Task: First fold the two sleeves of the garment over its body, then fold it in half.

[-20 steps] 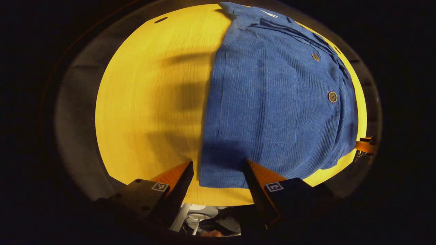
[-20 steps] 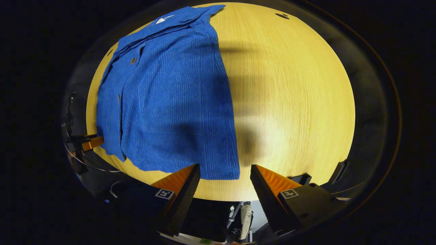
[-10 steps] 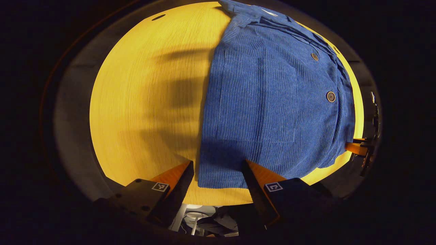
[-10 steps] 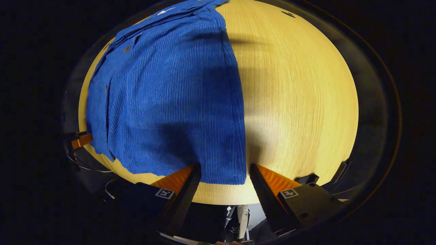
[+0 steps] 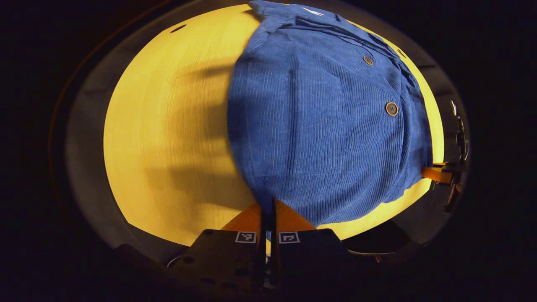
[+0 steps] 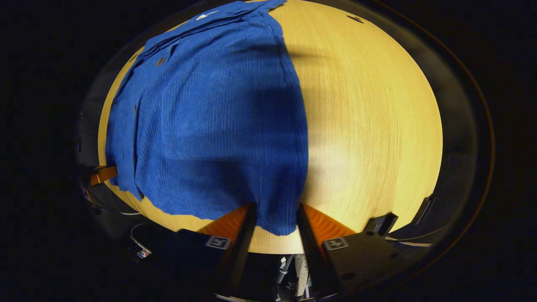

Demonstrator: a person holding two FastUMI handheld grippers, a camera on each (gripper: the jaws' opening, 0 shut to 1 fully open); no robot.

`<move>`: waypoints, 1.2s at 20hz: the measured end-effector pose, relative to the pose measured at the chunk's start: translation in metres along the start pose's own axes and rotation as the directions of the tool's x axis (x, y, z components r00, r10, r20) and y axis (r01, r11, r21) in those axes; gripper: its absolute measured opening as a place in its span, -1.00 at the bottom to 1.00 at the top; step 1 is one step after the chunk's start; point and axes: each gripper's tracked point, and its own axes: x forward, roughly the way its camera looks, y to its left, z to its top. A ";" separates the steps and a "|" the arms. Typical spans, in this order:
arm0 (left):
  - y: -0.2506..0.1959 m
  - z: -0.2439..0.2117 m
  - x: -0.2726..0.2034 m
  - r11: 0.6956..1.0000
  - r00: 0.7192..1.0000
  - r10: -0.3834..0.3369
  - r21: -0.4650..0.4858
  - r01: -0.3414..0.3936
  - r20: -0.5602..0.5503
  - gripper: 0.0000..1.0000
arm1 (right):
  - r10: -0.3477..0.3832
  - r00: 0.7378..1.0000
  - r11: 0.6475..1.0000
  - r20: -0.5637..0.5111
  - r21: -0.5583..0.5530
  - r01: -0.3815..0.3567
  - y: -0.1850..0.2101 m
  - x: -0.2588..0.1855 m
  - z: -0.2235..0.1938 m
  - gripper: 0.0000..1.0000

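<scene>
left tongs (image 5: 268,209) | black housing; square coded markers; screws

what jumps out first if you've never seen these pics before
A big blue corduroy shirt covers the right half of a round yellow wooden table in the left gripper view. The left gripper is pinched shut on its near hem corner, while the right gripper straddles the other corner, fingers not yet together.
</scene>
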 end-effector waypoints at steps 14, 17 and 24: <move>-0.005 0.042 -0.111 0.991 0.920 -0.107 0.113 0.069 0.376 -1.00 | 0.101 0.934 0.993 0.342 0.015 -0.113 0.029 -0.117 0.047 -0.89; -0.004 0.062 -0.164 0.988 0.869 -0.127 0.133 0.071 0.478 -1.00 | 0.097 0.864 0.994 0.494 -0.007 -0.108 0.039 -0.181 0.086 -0.90; 0.020 0.109 -0.311 0.983 0.653 -0.113 -0.013 0.185 0.749 -1.00 | 0.030 0.648 0.996 0.761 -0.076 0.044 0.043 -0.292 0.218 -0.90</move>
